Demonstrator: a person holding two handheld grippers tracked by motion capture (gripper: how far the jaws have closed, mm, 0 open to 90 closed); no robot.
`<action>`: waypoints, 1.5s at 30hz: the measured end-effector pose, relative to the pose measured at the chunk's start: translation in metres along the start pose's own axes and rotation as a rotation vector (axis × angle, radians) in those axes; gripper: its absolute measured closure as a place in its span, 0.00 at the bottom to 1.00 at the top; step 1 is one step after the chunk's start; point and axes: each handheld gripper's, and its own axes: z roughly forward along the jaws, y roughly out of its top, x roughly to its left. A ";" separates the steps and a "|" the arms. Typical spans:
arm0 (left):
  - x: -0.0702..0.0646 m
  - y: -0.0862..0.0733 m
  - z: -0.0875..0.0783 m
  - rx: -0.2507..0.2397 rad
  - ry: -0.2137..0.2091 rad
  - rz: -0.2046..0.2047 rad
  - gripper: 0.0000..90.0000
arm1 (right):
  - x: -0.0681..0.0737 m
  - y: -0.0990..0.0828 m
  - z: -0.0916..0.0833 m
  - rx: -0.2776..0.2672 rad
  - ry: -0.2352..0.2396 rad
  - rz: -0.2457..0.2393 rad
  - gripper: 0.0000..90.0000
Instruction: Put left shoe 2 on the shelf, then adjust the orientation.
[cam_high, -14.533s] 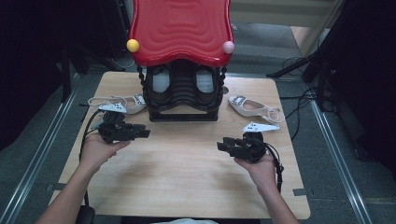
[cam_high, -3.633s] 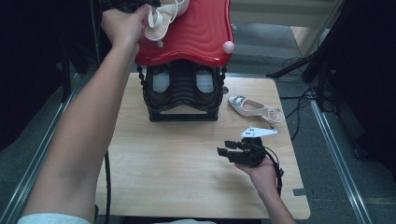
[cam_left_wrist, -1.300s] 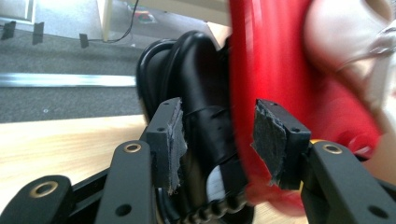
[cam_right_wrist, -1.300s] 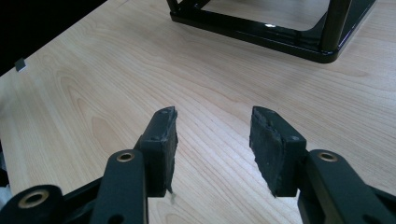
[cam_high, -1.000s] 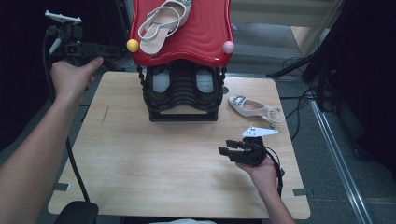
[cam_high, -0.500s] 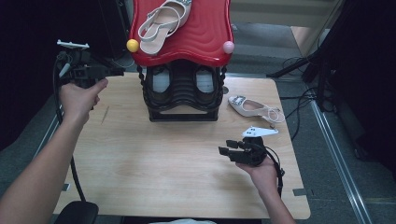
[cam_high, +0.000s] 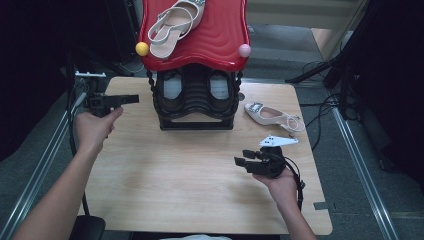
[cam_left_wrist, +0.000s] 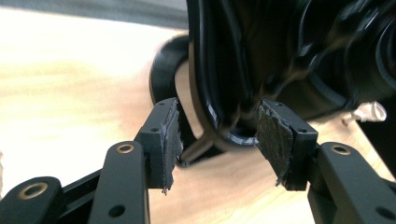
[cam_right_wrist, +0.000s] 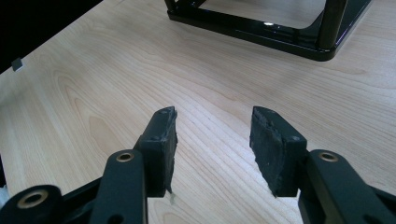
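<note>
A pale strappy sandal (cam_high: 172, 25) lies on the red wavy top (cam_high: 220, 45) of a black shoe rack (cam_high: 196, 100). Its mate (cam_high: 270, 116) lies on the table to the right of the rack. My left gripper (cam_high: 132, 99) hangs level at the rack's left side, pointing at it, open and holding nothing. In the left gripper view its jaws (cam_left_wrist: 217, 140) stand wide with the rack's black frame (cam_left_wrist: 280, 56) close ahead. My right gripper (cam_high: 240, 157) rests low over the table's front right, open and empty (cam_right_wrist: 214, 140), facing the rack's base (cam_right_wrist: 261, 23).
A yellow ball (cam_high: 142, 48) and a pink ball (cam_high: 244, 50) cap the red top's front corners. Two shoes with pale insoles (cam_high: 172, 87) sit inside the rack. The wooden table (cam_high: 175, 175) has dark floor and cables around it.
My left hand has come down from beside the red top to table height at the rack's left. One sandal went from the table to the red top. The right hand has stayed put.
</note>
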 end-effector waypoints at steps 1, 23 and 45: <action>0.001 -0.005 0.002 0.008 -0.003 -0.001 0.54 | 0.000 0.000 0.000 0.001 -0.001 0.001 0.58; -0.002 -0.076 0.006 0.064 -0.037 0.009 0.53 | -0.004 0.001 0.002 -0.001 -0.012 0.014 0.57; -0.009 -0.090 0.009 0.084 -0.085 0.028 0.51 | -0.013 0.006 0.013 0.018 -0.019 0.009 0.61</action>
